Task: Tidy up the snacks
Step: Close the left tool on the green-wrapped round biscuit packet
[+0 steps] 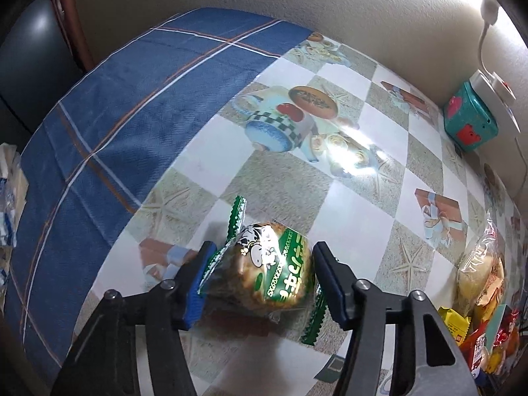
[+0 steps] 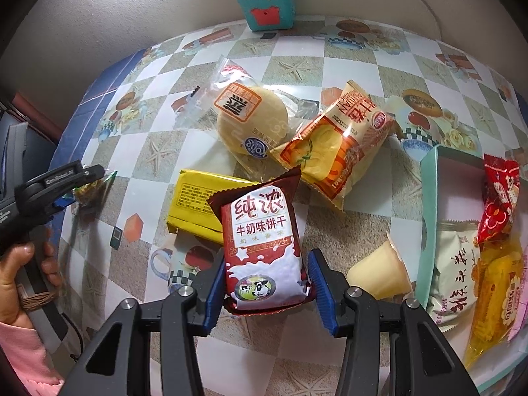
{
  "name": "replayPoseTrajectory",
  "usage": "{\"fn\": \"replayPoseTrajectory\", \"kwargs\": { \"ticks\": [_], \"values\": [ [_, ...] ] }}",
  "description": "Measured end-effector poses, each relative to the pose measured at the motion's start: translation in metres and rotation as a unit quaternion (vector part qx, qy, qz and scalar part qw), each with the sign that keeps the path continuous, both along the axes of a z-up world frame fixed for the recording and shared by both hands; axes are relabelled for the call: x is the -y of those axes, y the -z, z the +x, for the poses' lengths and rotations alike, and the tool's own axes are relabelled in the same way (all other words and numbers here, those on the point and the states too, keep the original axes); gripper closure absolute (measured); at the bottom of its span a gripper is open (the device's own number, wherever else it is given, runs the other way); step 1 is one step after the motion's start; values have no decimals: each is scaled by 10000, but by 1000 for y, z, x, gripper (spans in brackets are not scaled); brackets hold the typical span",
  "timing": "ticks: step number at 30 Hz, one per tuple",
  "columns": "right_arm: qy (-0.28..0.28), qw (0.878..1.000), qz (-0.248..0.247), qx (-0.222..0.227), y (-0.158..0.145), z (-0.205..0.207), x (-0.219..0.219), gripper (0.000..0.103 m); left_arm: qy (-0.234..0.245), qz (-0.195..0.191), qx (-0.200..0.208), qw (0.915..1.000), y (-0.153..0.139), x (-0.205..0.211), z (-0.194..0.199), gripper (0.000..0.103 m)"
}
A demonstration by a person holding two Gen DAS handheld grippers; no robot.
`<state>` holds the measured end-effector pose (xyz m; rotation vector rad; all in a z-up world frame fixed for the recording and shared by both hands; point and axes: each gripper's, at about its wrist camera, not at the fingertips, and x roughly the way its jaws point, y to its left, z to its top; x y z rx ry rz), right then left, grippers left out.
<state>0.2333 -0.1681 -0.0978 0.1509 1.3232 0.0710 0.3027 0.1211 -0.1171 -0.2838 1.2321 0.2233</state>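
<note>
Green snack packet (image 1: 264, 264) between left jaws, milk biscuit packet (image 2: 264, 250) between right jaws

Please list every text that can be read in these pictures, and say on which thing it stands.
"纯浓" and "牛奶味饼干": red-and-white biscuit pack between the right gripper's fingers.
"GenRobot.AI": left gripper, right wrist view.
Green cookie pack: print inverted, unreadable.
Yellow pack, orange pack: too small.
</note>
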Motion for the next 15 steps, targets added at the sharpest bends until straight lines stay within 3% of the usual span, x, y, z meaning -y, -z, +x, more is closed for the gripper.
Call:
{"fn": "replayPoseTrajectory", "kwargs": {
  "ticks": [6,15],
  "values": [
    [137,9998,121,31,-8,-10,7,53,-121,-31,-51,9999,-12,-2,-12,45],
    [212,9992,303,150,-24,-32,16,54,-86,-275,180,9994,-50,21,-40,46]
  ]
}}
